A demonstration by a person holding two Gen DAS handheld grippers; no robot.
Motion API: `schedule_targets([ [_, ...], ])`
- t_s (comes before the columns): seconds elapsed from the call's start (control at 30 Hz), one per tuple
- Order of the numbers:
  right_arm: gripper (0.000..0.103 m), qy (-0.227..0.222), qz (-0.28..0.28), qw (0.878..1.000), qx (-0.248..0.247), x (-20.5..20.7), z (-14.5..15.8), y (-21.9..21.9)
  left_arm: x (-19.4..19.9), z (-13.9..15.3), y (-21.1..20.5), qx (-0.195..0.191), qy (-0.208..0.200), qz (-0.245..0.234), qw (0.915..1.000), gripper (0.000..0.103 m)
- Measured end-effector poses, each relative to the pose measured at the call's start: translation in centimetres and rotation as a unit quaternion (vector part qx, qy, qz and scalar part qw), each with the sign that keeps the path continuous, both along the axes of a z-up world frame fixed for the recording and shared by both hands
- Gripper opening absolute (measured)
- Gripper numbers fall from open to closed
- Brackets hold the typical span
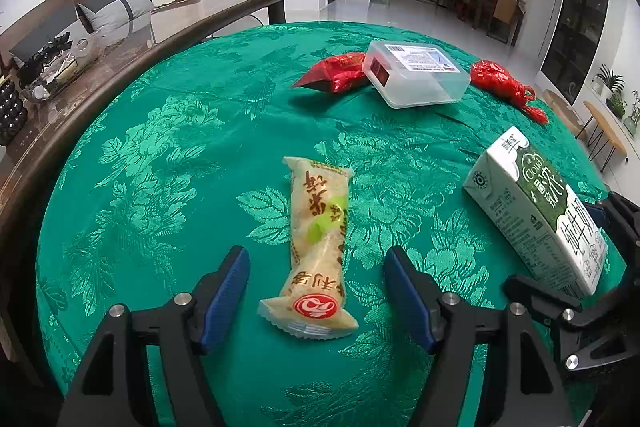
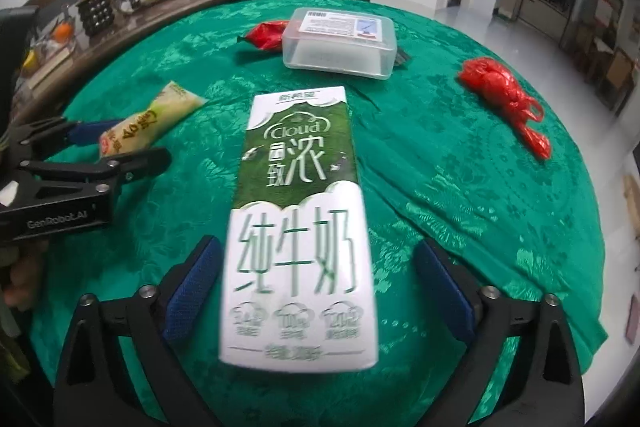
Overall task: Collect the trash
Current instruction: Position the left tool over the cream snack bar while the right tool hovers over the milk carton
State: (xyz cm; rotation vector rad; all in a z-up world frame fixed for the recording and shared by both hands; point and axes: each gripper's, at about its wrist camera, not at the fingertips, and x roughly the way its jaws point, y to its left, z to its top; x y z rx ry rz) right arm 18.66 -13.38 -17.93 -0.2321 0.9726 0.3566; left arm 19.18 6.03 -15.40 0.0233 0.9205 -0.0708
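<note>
Both my tools are spread apart right now: left tool (image 1: 316,285) straddles the snack wrapper (image 1: 318,247), right tool (image 2: 316,291) straddles the milk carton (image 2: 300,227) lying flat on the table (image 2: 460,187), neither clamped.

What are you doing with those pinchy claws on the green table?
A person is picking up trash with two grippers. The left gripper is open around a snack packet lying on the green cloth, not squeezing it. The right gripper is open around a milk carton, its pads clear of the sides. A clear box, a red wrapper and a red bag wait farther back.
</note>
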Motion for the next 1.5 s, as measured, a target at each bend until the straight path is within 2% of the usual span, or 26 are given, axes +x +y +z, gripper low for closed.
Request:
schedule_targets([
  [1.5,0.102,0.0,0.0,1.0,-0.001,0.17,-0.42,0.06,-0.02,0.02,0.01,-0.002,0.0,0.001,1.0,0.073],
])
